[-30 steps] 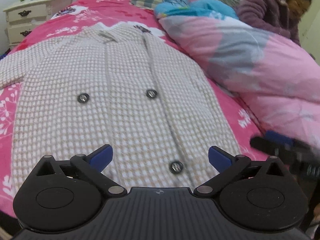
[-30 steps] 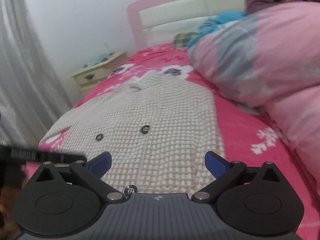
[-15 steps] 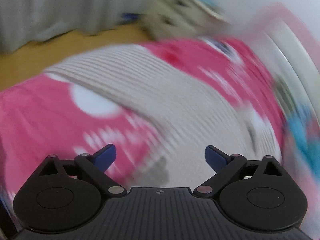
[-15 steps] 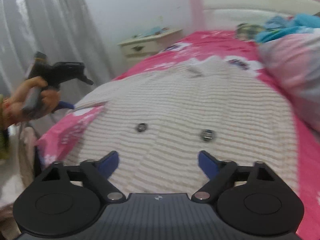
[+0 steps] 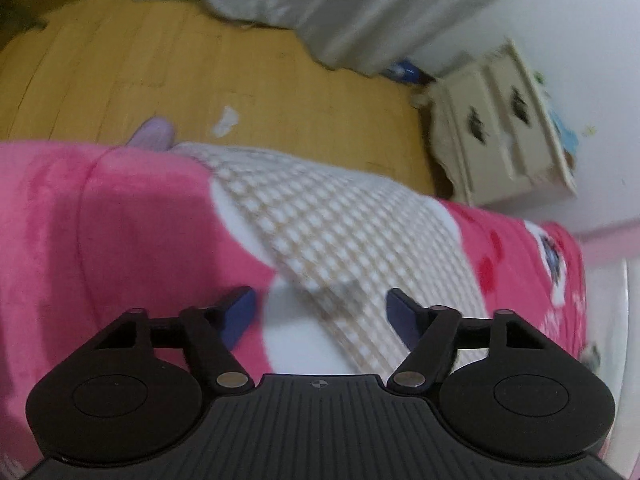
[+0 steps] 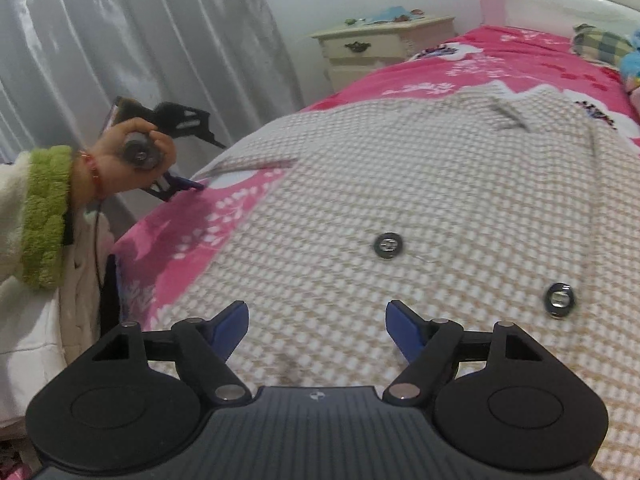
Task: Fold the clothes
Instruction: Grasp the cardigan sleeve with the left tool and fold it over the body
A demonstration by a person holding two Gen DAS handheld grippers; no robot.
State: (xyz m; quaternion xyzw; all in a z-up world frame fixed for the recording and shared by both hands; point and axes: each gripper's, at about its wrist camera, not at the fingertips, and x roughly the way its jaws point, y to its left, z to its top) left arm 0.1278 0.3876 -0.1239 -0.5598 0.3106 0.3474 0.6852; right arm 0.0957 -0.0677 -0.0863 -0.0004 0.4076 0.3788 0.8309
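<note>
While my left gripper (image 5: 320, 312) has swung from the coat's front out to its sleeve (image 5: 360, 240), its jaws have just been closing partway, and they now straddle the sleeve's edge where it lies on the pink blanket (image 5: 120, 220); blue pads apart, nothing pinched yet as far as I can see. That tells me the first fold, bringing the sleeve in across the body, is about to begin, not under way. My right gripper (image 6: 316, 324) has also just been narrowing, jaws apart and empty, and it now hovers low over the lower front of the checked coat (image 6: 400, 184), short of the nearer dark button (image 6: 388, 245). The coat lies spread flat, front up, across the bed, with a second button (image 6: 560, 299) to the right. From the right wrist view, my left hand (image 6: 136, 152) shows at the bed's left edge, wrist rolled over compared with a second ago, gripper tilted down so its fingertip (image 6: 196, 185) sits at the blanket just beside the sleeve's end. Farther off stand the cream nightstand (image 6: 384, 48) and the grey curtain (image 6: 140, 40).
</note>
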